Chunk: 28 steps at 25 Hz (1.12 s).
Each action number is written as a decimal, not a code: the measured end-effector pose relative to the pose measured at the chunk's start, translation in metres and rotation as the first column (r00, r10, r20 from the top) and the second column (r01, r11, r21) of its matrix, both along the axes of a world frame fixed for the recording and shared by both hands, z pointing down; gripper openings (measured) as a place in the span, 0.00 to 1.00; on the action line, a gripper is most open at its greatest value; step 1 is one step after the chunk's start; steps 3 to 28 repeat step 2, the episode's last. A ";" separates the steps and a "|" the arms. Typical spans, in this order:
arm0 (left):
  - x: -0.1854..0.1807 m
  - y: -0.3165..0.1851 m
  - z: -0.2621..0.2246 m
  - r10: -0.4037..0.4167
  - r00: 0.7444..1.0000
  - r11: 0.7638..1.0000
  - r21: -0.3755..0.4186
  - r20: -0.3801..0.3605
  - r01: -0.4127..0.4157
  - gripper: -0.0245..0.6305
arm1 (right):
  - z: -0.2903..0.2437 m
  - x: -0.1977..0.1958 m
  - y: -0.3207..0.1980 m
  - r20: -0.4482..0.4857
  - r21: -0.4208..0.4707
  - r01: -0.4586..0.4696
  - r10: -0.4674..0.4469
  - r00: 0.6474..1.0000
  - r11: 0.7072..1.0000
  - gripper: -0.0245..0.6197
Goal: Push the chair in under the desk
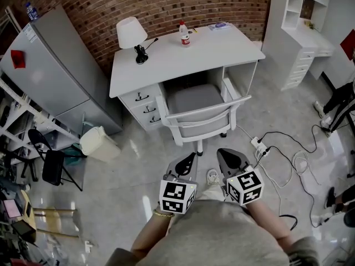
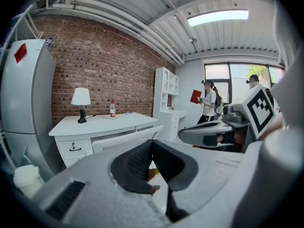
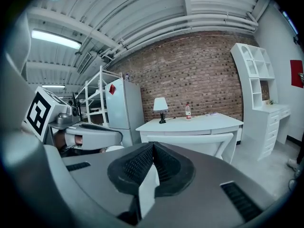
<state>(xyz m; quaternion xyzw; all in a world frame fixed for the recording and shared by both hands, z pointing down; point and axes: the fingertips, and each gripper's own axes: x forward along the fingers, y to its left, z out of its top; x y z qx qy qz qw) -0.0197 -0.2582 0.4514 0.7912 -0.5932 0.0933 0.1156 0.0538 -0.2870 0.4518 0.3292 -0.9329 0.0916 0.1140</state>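
A white chair with a grey seat stands partly under the white desk, its backrest toward me. The chair's back shows ahead in the left gripper view, and the backrest shows again in front of the desk in the right gripper view. My left gripper and right gripper hover side by side over the floor, well short of the chair. Both are shut with nothing between the jaws.
On the desk stand a lamp and a bottle. A grey fridge and a white bin are at the left. A power strip with cables lies on the floor at the right. A white shelf unit stands far right.
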 end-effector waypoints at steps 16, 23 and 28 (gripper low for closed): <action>0.000 -0.002 -0.002 -0.001 1.000 1.000 0.005 0.002 0.001 0.05 | 0.000 0.000 0.000 -0.001 -0.003 0.003 -0.003 1.000 1.000 0.05; 0.000 -0.002 -0.002 -0.001 1.000 1.000 0.005 0.002 0.001 0.05 | 0.000 0.000 0.000 -0.001 -0.003 0.003 -0.003 1.000 1.000 0.05; 0.000 -0.002 -0.002 -0.001 1.000 1.000 0.005 0.002 0.001 0.05 | 0.000 0.000 0.000 -0.001 -0.003 0.003 -0.003 1.000 1.000 0.05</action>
